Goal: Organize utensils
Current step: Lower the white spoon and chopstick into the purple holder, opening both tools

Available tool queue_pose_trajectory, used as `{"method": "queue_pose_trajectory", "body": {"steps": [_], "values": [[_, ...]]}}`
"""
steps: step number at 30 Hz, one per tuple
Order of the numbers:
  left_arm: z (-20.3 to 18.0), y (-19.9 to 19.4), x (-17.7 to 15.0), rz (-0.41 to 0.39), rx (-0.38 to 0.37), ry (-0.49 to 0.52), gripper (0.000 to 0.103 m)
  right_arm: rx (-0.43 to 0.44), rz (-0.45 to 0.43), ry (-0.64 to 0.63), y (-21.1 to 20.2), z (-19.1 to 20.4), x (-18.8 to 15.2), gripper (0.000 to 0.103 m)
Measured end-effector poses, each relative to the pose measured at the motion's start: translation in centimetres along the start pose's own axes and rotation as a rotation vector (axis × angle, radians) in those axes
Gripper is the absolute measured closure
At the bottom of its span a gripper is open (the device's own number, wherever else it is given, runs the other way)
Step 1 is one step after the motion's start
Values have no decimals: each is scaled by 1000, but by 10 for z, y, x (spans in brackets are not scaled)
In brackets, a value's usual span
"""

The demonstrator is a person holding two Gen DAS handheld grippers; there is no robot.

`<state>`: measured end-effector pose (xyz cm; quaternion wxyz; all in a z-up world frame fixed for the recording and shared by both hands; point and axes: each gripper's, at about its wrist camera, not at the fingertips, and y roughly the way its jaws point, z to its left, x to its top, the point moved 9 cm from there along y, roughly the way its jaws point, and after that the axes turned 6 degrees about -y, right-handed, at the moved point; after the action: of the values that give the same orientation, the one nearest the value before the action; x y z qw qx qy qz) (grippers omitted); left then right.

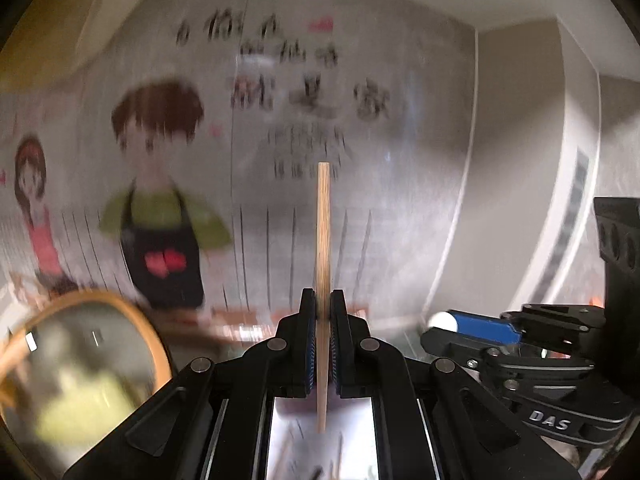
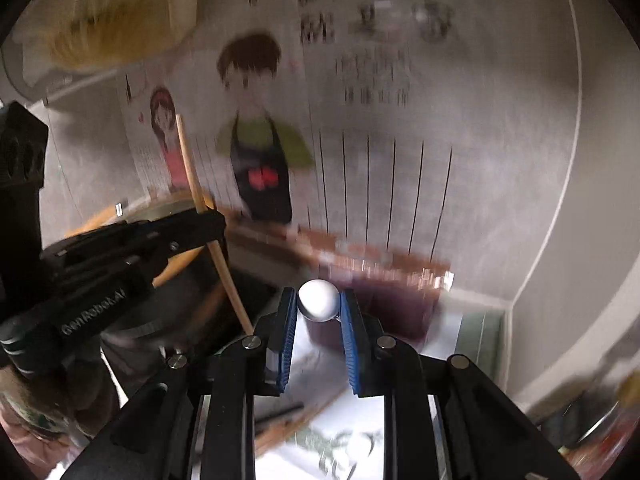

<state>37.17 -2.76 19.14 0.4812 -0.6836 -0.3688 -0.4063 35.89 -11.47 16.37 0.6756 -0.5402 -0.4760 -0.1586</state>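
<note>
The left gripper (image 1: 323, 308) is closed almost fully, and a single wooden chopstick (image 1: 323, 232) is clamped between its blue-lined pads (image 1: 309, 344). The chopstick is held upright in the left wrist view, with most of its length rising above the fingertips and a short end reaching below them. In the right wrist view the same chopstick (image 2: 192, 176) is seen slanted, passing through the tip of the left gripper (image 2: 208, 216), clear of the surface beneath.

The right gripper (image 2: 319, 306) is set partly open, and a small white rounded object (image 2: 318, 298) is gripped between the tips of its blue pads (image 2: 352, 344); what this object is cannot be told, since only its rounded white end shows. From the left wrist view the right gripper (image 1: 440, 322) is seen at the right, with the white end (image 1: 440, 321) at its tip.

A round container with a wooden rim (image 1: 132, 320) is seen at the lower left of the left wrist view; its contents are too blurred to be named. A dark purple container (image 2: 384, 308) is seen just beyond the right gripper, and its contents are not shown. Below the right gripper, on the printed white surface (image 2: 352, 452), a dark stick-like utensil (image 2: 280, 414) is lying beside a wooden one (image 2: 304, 420). A wall poster with cartoon figures (image 1: 160, 208) is seen behind, heavily blurred.
</note>
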Motion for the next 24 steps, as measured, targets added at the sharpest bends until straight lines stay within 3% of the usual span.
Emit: {"method": "queue_pose_trajectory", "body": {"steps": [5, 10, 17, 24], "values": [[-5, 14, 42, -63, -3, -6, 96, 41, -44, 53, -5, -18, 51, 83], [-5, 52, 44, -49, 6, -30, 96, 69, -43, 112, 13, -40, 62, 83], [9, 124, -1, 56, 48, -51, 96, 132, 33, 204, 73, -59, 30, 83], [35, 191, -63, 208, 89, -105, 96, 147, 182, 308, 156, -83, -32, 83]]}}
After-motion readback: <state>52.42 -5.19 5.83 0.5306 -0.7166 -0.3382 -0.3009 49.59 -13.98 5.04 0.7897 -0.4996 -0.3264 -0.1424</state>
